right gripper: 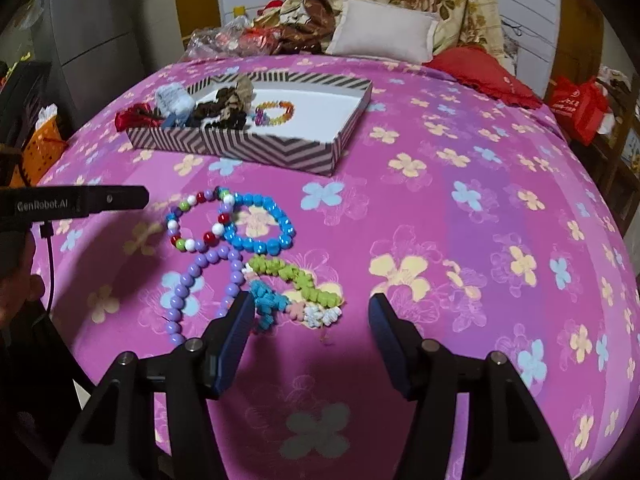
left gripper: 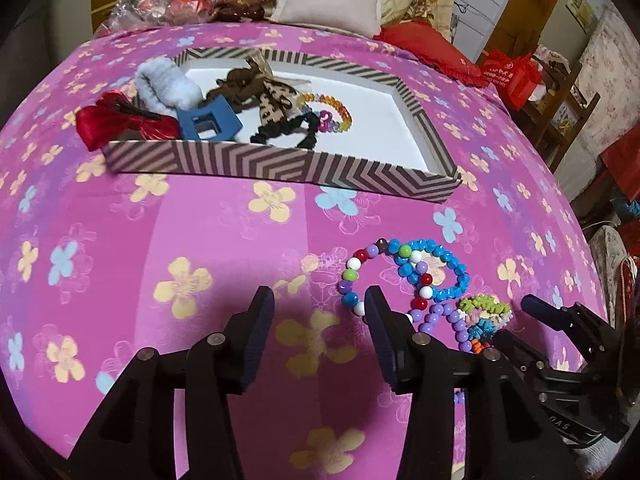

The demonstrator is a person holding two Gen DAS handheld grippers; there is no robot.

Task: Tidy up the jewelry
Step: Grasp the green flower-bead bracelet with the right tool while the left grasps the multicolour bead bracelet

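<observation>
A chevron-striped box sits on the pink flowered bedspread and holds hair clips, scrunchies and a rainbow bead bracelet. In front of it lie a multicolour bead bracelet, a blue bead bracelet, a purple bead strand and a green-and-blue flower bracelet. My left gripper is open and empty, just left of the bracelets. My right gripper is open and empty, with the flower bracelet between its fingers.
Pillows, a red cushion and bundled cloth lie at the head of the bed. A red bag stands on shelving to the right. An orange basket and a grey cabinet stand to the left.
</observation>
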